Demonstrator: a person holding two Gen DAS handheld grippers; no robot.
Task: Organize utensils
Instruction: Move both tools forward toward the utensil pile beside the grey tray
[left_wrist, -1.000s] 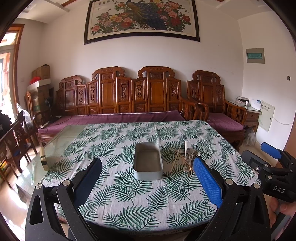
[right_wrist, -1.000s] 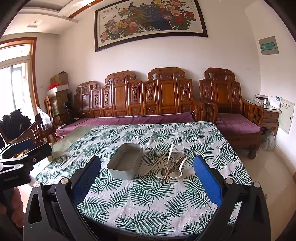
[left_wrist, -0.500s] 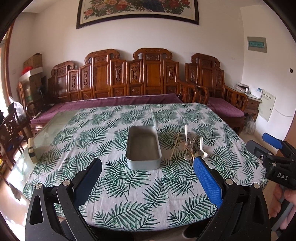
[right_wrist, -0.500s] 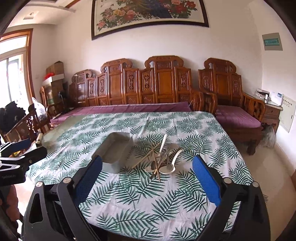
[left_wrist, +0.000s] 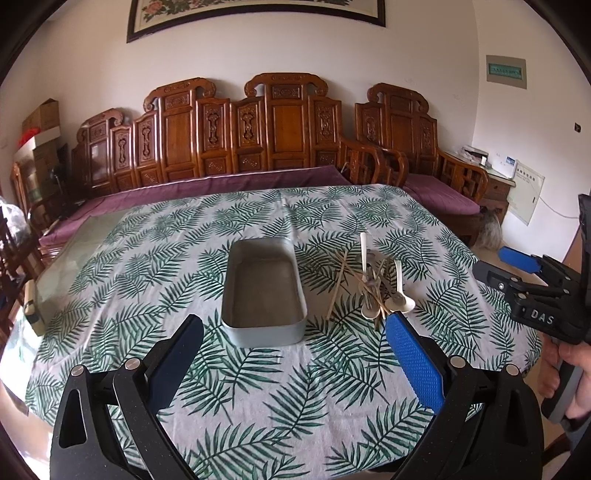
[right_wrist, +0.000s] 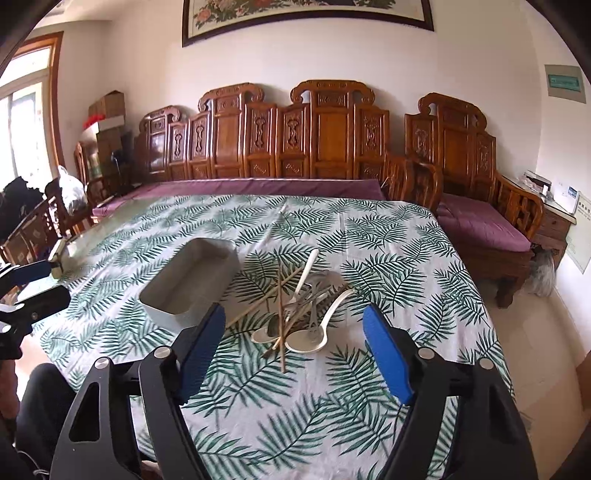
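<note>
A pile of utensils (right_wrist: 299, 306) lies on the leaf-print tablecloth (right_wrist: 388, 258): white spoons, metal cutlery and wooden chopsticks, crossed over each other. An empty grey rectangular tin (left_wrist: 263, 288) stands just left of the pile, which also shows in the left wrist view (left_wrist: 373, 284). My left gripper (left_wrist: 293, 339) is open and empty, above the table's near part in front of the tin (right_wrist: 192, 277). My right gripper (right_wrist: 293, 330) is open and empty, just in front of the pile. It also shows in the left wrist view (left_wrist: 517, 273), open.
A carved wooden bench (left_wrist: 280, 129) with purple cushions runs behind the table. A wooden armchair (right_wrist: 480, 184) stands at the right. Bare glass tabletop (left_wrist: 74, 254) shows at the left edge. Chairs and boxes (right_wrist: 103, 118) stand at far left.
Both grippers have moved forward and lower toward the table. The tin and the utensil pile now look larger and closer. Both stay open.
</note>
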